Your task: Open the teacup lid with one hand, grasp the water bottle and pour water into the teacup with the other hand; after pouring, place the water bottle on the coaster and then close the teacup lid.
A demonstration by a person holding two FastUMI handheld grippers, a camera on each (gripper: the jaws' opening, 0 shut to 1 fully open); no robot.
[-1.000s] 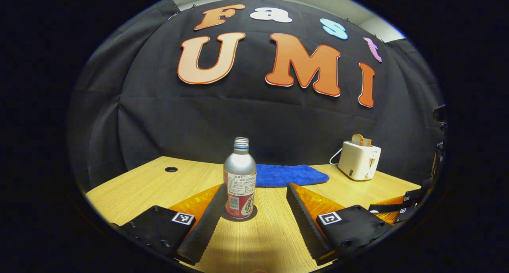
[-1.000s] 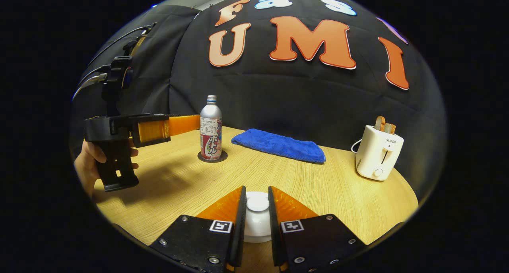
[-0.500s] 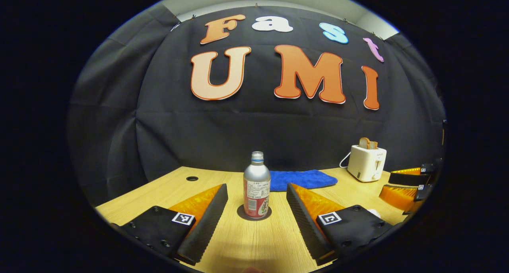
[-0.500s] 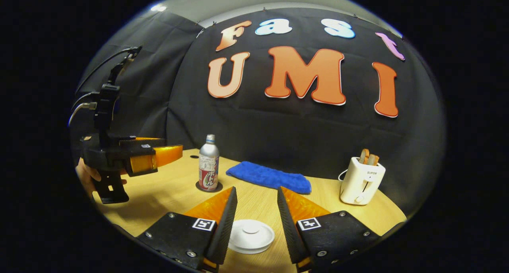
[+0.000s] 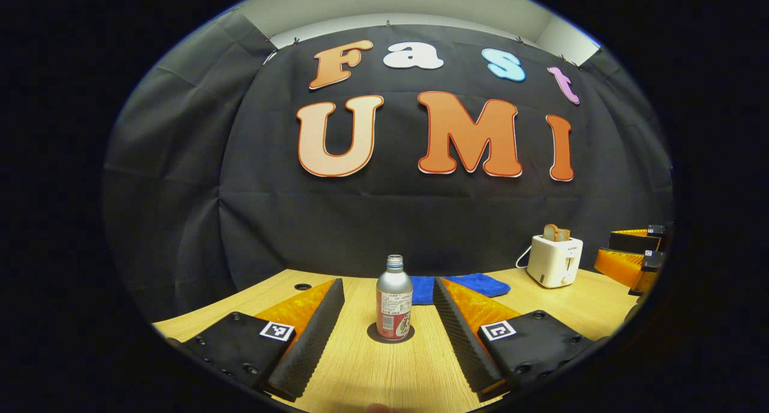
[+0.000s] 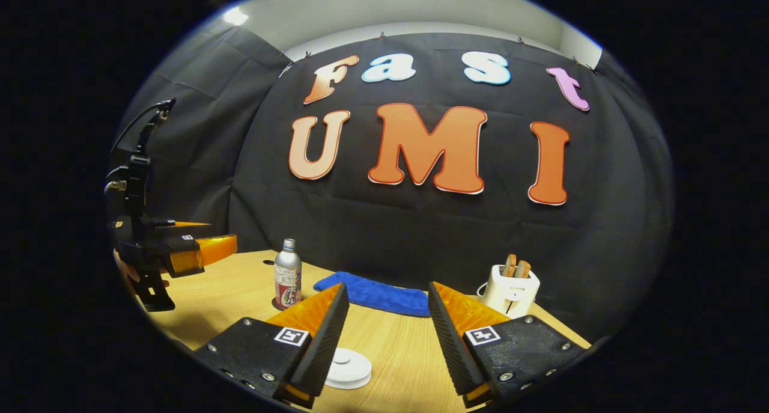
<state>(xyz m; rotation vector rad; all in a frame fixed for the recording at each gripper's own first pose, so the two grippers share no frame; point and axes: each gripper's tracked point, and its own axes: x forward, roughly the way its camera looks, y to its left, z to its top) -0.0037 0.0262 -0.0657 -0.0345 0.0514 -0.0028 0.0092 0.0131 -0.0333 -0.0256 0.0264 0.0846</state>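
Note:
A silver water bottle (image 5: pixel 394 299) with a red label stands upright on a dark round coaster (image 5: pixel 390 335) on the wooden table. My left gripper (image 5: pixel 387 282) is open, well short of the bottle, its fingers framing it from a distance. In the right gripper view the bottle (image 6: pixel 288 273) stands at the left. A white teacup with its lid on (image 6: pixel 348 368) sits low on the table, partly hidden by one finger. Above and behind the teacup, my right gripper (image 6: pixel 388 288) is open and empty. A hand (image 6: pixel 129 272) holds the left gripper (image 6: pixel 186 250) at the far left.
A folded blue cloth (image 5: pixel 465 285) lies at the back of the table (image 5: pixel 372 377). A white toaster (image 5: pixel 554 260) with bread slices stands at the back right, also the toaster (image 6: pixel 510 288). A cable hole (image 5: pixel 302 287) is at the table's back left.
The right gripper opened off the teacup lid and drew back and up, leaving the lid on the cup. The left gripper also pulled back from the bottle, staying open.

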